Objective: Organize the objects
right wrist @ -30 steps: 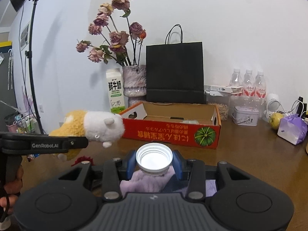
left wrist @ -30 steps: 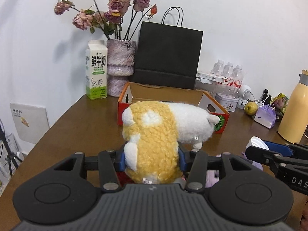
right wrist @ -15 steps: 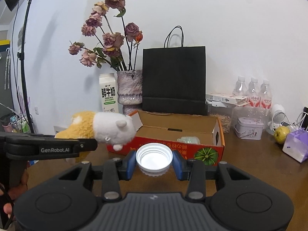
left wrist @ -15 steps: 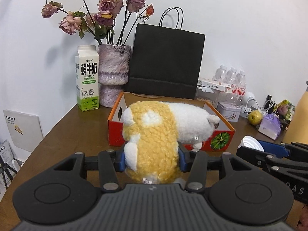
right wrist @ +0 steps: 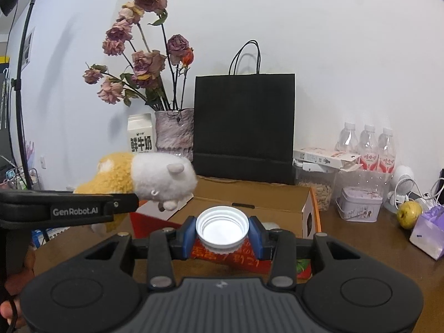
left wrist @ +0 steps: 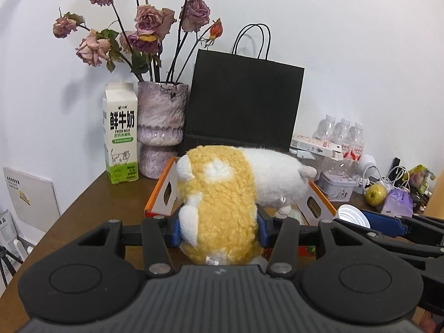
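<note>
Back of the brown table, against the white wall: milk carton upright, just beside a mottled purple vase of dried roses. Black paper bag stands next to the vase, handles up. Further right: three water bottles in a row, flat white carton in front of them, small tin, yellow-green apple, purple pouch. Light stand at far left.

Open box ahead; black bag, vase block behind
</note>
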